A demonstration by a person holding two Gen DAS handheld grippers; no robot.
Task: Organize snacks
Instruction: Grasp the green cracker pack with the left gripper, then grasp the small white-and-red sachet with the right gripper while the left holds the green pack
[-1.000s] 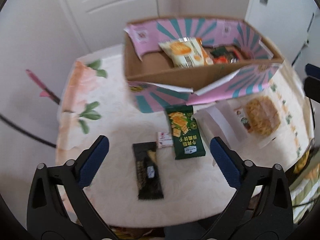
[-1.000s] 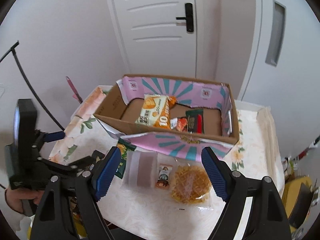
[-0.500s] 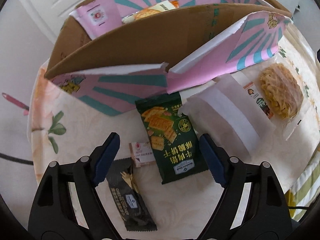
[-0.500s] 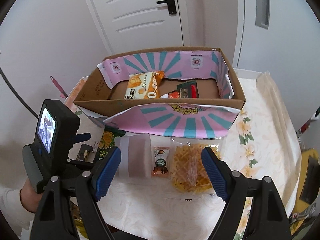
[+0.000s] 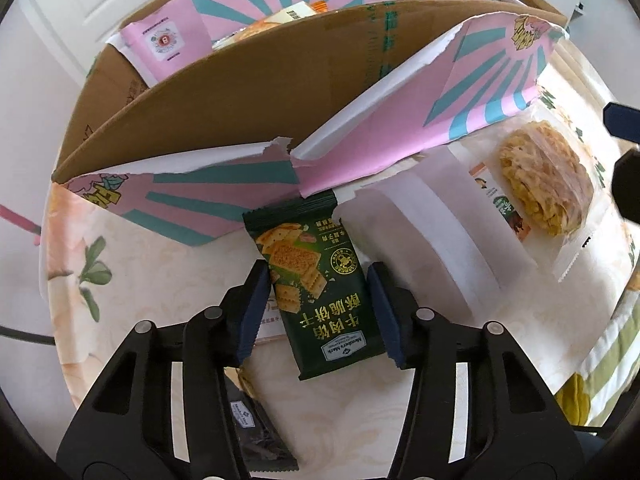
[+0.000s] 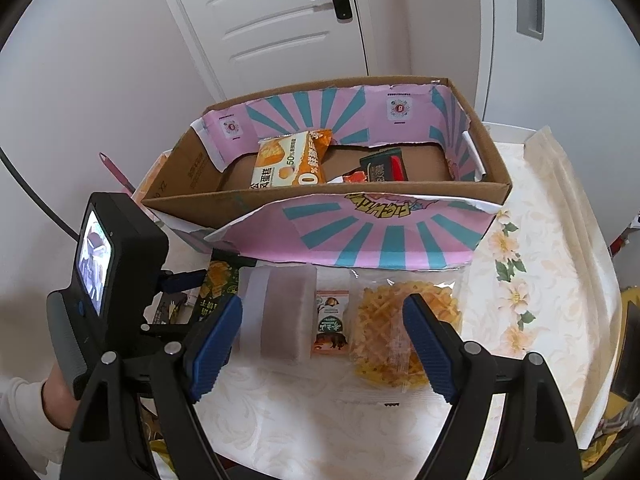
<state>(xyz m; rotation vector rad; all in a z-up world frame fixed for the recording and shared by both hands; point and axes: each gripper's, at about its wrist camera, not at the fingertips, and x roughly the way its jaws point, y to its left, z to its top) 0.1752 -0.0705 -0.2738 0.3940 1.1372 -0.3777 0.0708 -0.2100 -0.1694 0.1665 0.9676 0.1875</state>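
A dark green cracker packet [image 5: 316, 288] lies on the table in front of the cardboard box [image 5: 248, 120]. My left gripper [image 5: 318, 312] is down over it, one blue pad on each long side, close to the packet's edges; contact is unclear. The packet also shows in the right wrist view [image 6: 218, 286]. My right gripper [image 6: 322, 344] is open and empty above a white wrapped snack [image 6: 282, 316] and a clear bag of yellow lattice crisps [image 6: 400, 332]. The box [image 6: 400, 196] holds an orange cake packet [image 6: 290, 158] and a dark packet [image 6: 382, 166].
A black snack bar [image 5: 256, 432] and a small pink-white sachet [image 5: 272, 318] lie under my left gripper's left finger. A small orange sachet [image 6: 332, 322] lies between the white snack and the crisps. The floral tablecloth [image 6: 520, 280] reaches to the right. A door stands behind the box.
My left gripper has dropped toward the table and narrowed around the green cracker packet. My right gripper has come slightly lower, still open.
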